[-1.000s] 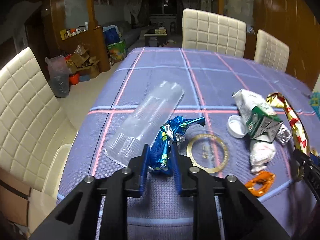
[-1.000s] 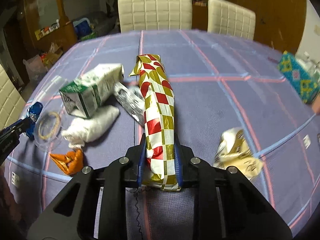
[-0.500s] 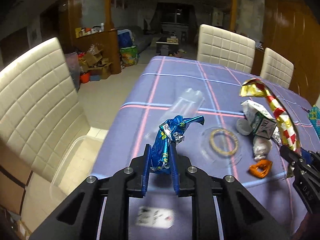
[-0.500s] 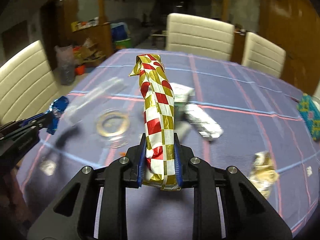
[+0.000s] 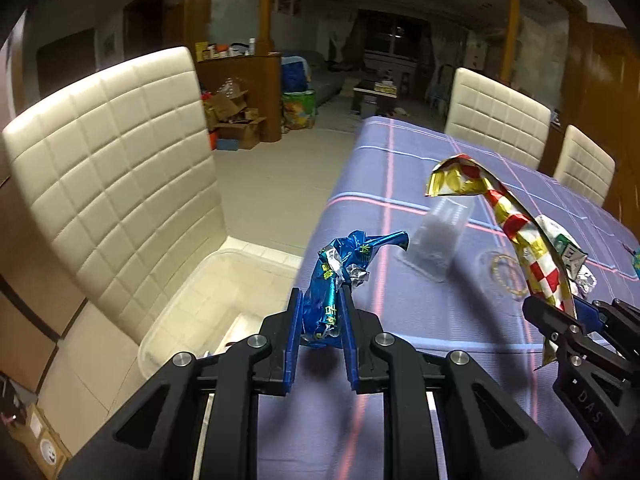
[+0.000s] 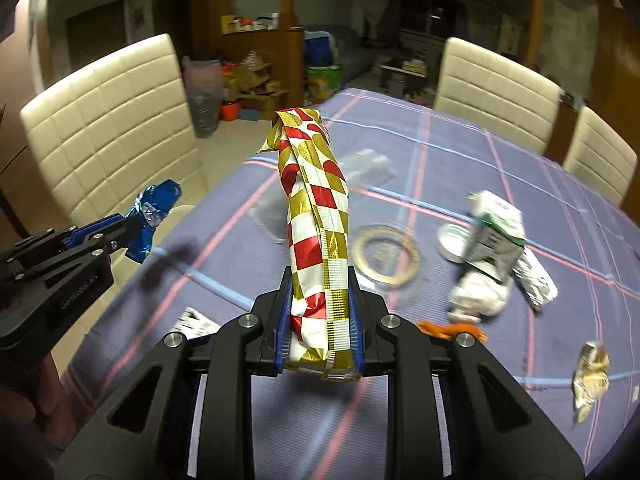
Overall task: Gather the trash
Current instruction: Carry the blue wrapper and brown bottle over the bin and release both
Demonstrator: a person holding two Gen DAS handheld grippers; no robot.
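My left gripper (image 5: 320,312) is shut on a crumpled blue foil wrapper (image 5: 336,276) and holds it in the air near the table's left edge, beside a clear plastic bin (image 5: 192,292) that sits on a cream chair. My right gripper (image 6: 320,312) is shut on a long red, white and gold checked wrapper (image 6: 316,208) raised above the table. The right gripper with its wrapper also shows in the left wrist view (image 5: 560,312). The left gripper shows in the right wrist view (image 6: 120,232).
On the purple checked tablecloth (image 6: 460,168) lie a clear cup sleeve (image 5: 440,236), a clear lid with a gold ring (image 6: 386,256), a green and white carton (image 6: 496,232), a white cap (image 6: 452,240), orange peel (image 6: 452,330) and a crumpled gold wrapper (image 6: 590,376). Cream chairs (image 5: 116,188) surround the table.
Both grippers have lifted and swung left with their wrappers. The left one now hangs near the table's left edge by the clear bin on the chair.
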